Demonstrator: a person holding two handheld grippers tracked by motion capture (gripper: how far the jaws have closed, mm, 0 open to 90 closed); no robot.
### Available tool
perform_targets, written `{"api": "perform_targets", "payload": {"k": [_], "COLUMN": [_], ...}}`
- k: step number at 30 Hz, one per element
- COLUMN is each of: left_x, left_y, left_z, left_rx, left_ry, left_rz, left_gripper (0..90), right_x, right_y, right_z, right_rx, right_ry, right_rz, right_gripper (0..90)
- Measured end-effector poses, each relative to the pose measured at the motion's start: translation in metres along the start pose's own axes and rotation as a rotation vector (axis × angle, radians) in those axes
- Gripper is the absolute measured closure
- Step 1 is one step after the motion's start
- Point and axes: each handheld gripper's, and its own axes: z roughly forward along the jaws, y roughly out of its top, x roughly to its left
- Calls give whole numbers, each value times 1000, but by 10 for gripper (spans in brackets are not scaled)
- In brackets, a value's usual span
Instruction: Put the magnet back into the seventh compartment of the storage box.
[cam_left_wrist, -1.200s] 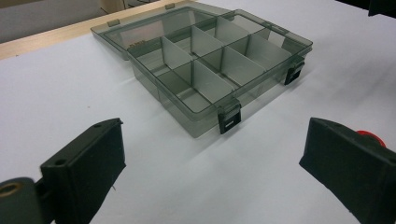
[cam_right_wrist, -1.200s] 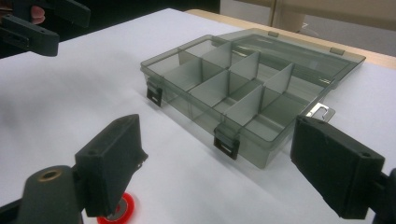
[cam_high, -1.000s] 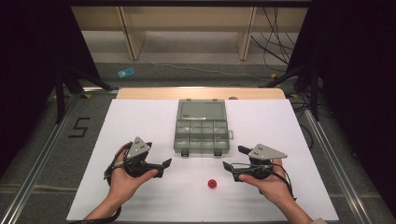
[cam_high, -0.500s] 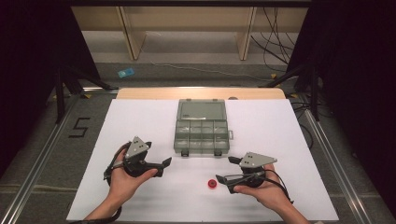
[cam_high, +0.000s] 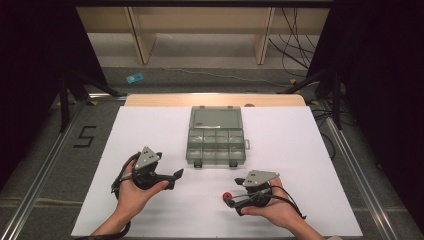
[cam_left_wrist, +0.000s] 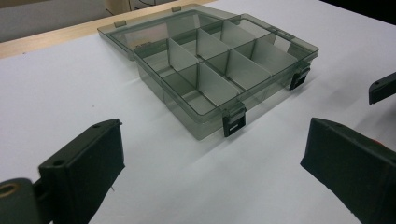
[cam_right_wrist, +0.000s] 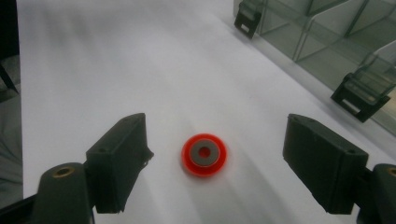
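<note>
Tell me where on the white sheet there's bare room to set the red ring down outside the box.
Bare sheet lies left and right of the compartment box, out to the white sheet edges, and between the left gripper and the box front. It is crowded near the front edge, where the right gripper, jaws just closing a little, brackets the red ring.

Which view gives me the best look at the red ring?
The right gripper view: the red ring lies flat between the open right tool jaws, untouched. The high view shows it as a small dot.
</note>
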Motion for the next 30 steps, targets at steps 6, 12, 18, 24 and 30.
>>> {"api": "perform_targets", "payload": {"k": [6, 12, 18, 24, 30], "left_x": [0, 0, -1, -1, -1], "left_y": [0, 0, 0, 0, 0], "left_z": [2, 1, 2, 2, 2], "left_rx": [6, 7, 4, 2, 3], "left_ry": [0, -5, -4, -6, -7], "left_rz": [4, 5, 4, 8, 8], "left_gripper": [46, 47, 47, 47, 47], "right_x": [2, 4, 4, 4, 6], "right_y": [-2, -2, 0, -1, -2], "right_z": [9, 14, 16, 18, 22], "right_rx": [42, 64, 74, 92, 102], "right_ry": [9, 5, 4, 3, -8], "right_rz": [-11, -13, -33, -38, -36], "right_gripper": [265, 293, 310, 323, 340]}}
